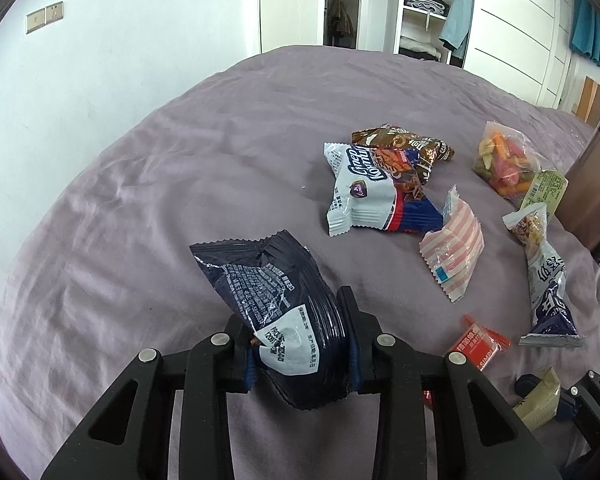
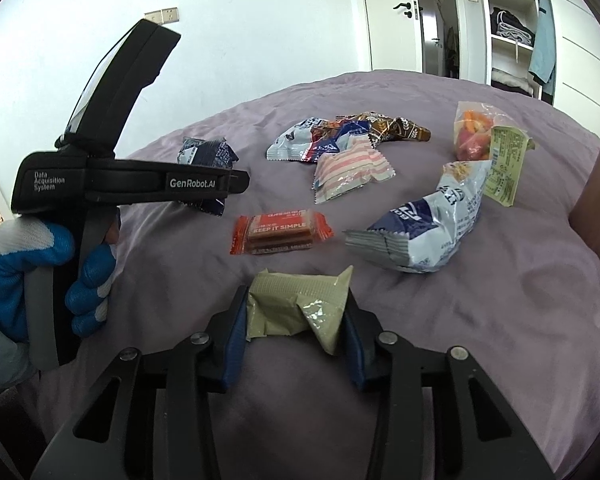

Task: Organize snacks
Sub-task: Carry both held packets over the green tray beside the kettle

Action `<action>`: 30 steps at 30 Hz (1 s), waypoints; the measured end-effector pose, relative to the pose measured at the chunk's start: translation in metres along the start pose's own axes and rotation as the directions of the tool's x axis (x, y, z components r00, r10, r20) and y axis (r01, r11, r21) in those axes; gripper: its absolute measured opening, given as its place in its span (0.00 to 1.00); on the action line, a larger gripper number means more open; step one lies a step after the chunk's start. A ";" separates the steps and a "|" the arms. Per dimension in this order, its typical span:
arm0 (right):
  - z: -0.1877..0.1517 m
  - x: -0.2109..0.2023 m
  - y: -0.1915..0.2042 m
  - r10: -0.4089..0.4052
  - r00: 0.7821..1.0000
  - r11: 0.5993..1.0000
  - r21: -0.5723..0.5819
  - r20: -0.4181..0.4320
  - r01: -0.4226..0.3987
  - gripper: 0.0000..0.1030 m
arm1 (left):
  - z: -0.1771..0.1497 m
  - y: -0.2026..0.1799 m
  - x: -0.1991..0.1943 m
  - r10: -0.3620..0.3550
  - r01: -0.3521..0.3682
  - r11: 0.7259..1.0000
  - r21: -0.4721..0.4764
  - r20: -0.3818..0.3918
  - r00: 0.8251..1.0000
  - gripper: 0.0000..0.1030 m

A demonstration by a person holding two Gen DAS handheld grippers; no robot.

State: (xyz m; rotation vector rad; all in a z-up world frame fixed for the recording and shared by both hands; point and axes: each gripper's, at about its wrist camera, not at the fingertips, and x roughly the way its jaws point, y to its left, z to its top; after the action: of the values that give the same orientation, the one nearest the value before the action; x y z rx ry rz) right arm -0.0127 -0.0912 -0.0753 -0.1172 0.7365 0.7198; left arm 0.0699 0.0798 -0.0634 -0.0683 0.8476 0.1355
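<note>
Dark blue snack packet (image 1: pixel 276 304) pinched between left gripper (image 1: pixel 302 356) pads; olive-green packet (image 2: pixel 296 310) clamped in right gripper (image 2: pixel 296 344); gloved hand (image 2: pixel 60 280) visible only from right wrist

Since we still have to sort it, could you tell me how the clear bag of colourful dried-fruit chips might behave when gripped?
The clear bag of colourful chips looks puffy and thin-skinned, so it would probably crumple and slip between pads. Its contents look like loose, brittle pieces, likely to crack under a firm squeeze. It seems light for its bulk.
</note>
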 end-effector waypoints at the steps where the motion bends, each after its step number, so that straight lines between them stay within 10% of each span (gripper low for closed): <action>1: 0.000 -0.001 -0.001 0.005 1.000 1.000 0.006 0.002 -0.005 0.65 | 0.000 -0.001 -0.001 0.004 -0.004 1.000 0.001 0.001 1.000 0.28; 17: 0.010 -0.049 -0.037 -0.085 0.996 0.988 0.129 0.013 0.082 0.65 | 0.007 -0.006 -0.056 0.055 -0.055 0.998 -0.006 0.042 0.998 0.28; 30: -0.004 -0.144 -0.070 -0.242 0.970 0.943 0.245 0.036 0.226 0.65 | 0.013 -0.070 -0.129 -0.100 0.090 0.989 0.121 0.077 0.992 0.28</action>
State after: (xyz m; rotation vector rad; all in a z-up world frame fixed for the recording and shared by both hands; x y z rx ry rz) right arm -0.0444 -0.2257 0.0050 0.0388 0.7270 0.4021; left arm 0.0057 0.0003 0.0423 0.0070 0.7666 -0.0008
